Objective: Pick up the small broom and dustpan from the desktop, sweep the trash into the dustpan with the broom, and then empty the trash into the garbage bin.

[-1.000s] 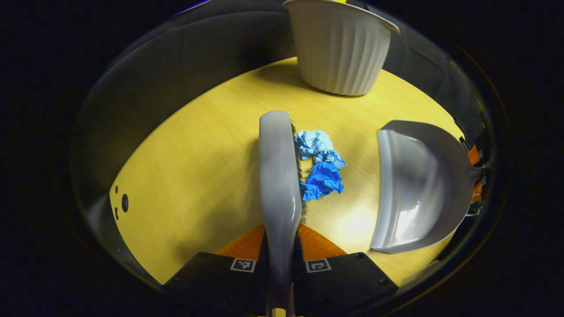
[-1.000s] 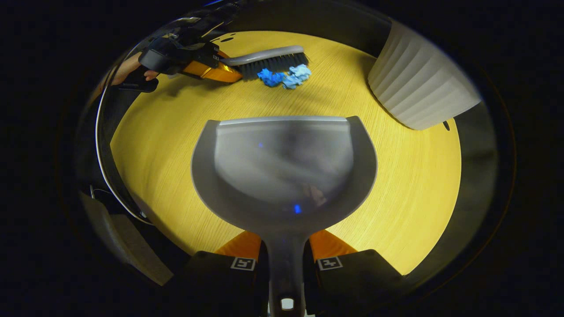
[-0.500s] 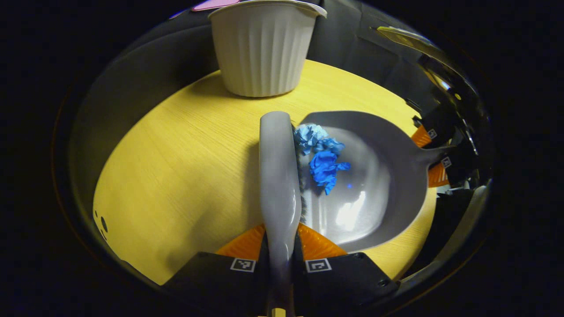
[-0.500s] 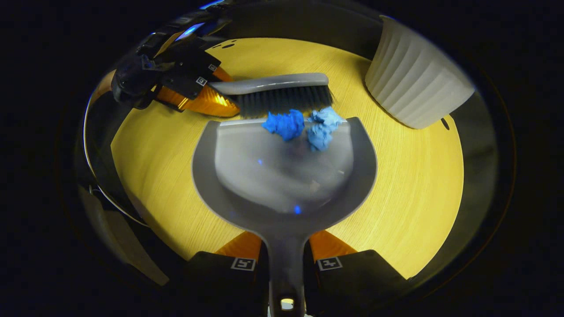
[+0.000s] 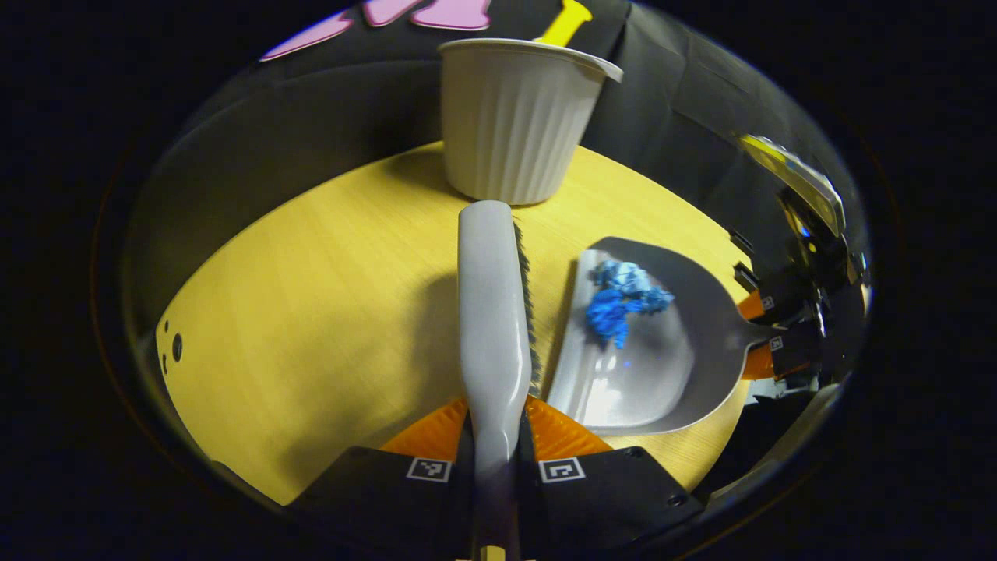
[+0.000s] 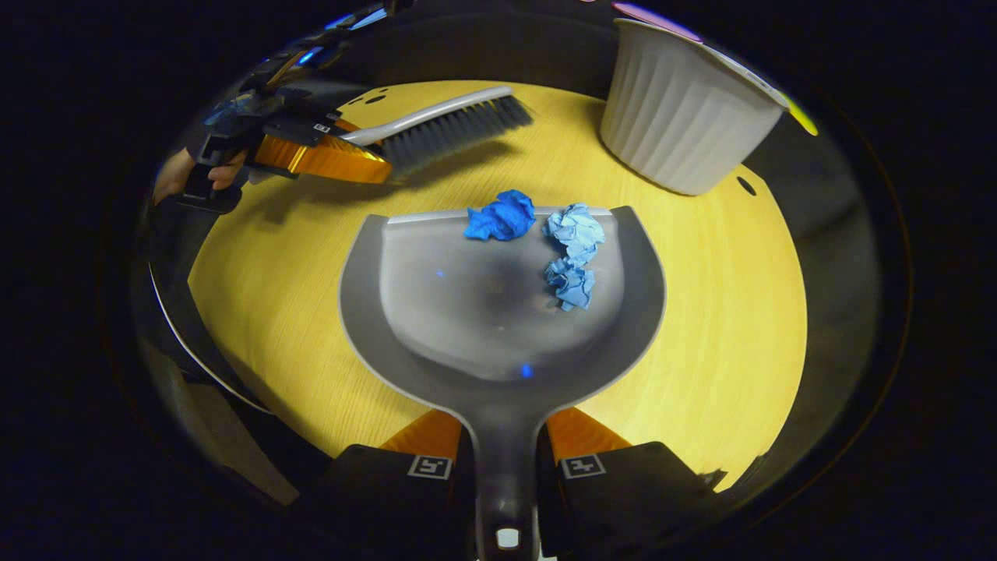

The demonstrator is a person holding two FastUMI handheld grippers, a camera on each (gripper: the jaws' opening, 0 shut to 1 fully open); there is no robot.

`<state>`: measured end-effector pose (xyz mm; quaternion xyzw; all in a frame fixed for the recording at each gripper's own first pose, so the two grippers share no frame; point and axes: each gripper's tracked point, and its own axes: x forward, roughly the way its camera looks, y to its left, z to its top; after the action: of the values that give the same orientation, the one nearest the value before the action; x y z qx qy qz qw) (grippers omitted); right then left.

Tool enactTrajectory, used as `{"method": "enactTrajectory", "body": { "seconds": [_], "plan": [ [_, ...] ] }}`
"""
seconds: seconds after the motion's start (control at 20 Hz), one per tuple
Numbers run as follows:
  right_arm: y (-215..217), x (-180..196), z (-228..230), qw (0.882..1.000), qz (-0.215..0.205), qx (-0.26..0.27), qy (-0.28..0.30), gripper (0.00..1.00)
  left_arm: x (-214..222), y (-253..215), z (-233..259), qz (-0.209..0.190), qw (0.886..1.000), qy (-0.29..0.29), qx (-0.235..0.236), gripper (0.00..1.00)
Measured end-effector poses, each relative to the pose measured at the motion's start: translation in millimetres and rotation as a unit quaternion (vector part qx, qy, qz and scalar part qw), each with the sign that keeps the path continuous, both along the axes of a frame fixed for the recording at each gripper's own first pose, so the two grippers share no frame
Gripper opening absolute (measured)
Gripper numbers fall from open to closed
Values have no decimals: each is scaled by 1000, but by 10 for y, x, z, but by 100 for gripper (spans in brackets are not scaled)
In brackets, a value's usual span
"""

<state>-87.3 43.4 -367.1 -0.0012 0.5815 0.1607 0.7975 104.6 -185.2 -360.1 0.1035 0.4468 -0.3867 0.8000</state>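
My left gripper (image 5: 494, 436) is shut on the handle of the grey broom (image 5: 491, 312), whose bristles point right, a little off the dustpan's lip. My right gripper (image 6: 504, 452) is shut on the handle of the grey dustpan (image 6: 467, 312), which rests flat on the yellow table (image 6: 724, 296). A dark blue paper wad (image 6: 501, 218) lies on the pan's front lip. A light blue wad (image 6: 572, 253) lies further inside. In the right gripper view the broom (image 6: 444, 128) hangs above the table beyond the pan, held by the left gripper (image 6: 311, 152).
A white ribbed garbage bin (image 5: 514, 125) stands at the table's far edge, just beyond the broom's tip; the right gripper view has the bin (image 6: 678, 117) at upper right. A hand (image 6: 191, 167) holds the left gripper. Small holes (image 5: 177, 347) mark the tabletop's left rim.
The broom swept both blue wads across the table and into the dustpan, then drew back and lifted away from the pan's lip. The dustpan stayed put.
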Motion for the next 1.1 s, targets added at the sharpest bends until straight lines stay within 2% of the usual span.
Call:
{"method": "enactTrajectory", "body": {
  "seconds": [0.1, 0.15, 0.3, 0.6, 0.9, 0.95, 1.05, 1.1],
  "plan": [
    [23, 48, 85, 999, -33, 8, -4, 36, -69, 0, -6, 30, 1000, -2, -1, 29],
    [15, 87, 129, 999, -42, 8, -6, 36, -97, 13, -44, 41, 999, -1, 2, 26],
    [-97, 139, 111, 998, -62, -16, -9, 35, -115, 6, -108, 69, 998, 10, 5, 26],
    [-324, 386, 315, 987, -159, -4, -16, 36, -159, 38, -218, 122, 992, 20, -7, 27],
    [-348, 559, 592, 982, -185, -21, -14, 35, -226, 3, -378, 146, 989, 25, 3, 26],
    [-356, 610, 620, 981, -191, -24, -17, 35, -231, -6, -384, 151, 988, 29, 1, 29],
    [-446, 657, 554, 979, -199, -30, -28, 36, -229, -15, -394, 163, 986, 33, -6, 27],
    [-497, 692, 588, 978, -203, -32, -31, 36, -230, -14, -395, 168, 985, 35, -7, 30]
  ]
}}
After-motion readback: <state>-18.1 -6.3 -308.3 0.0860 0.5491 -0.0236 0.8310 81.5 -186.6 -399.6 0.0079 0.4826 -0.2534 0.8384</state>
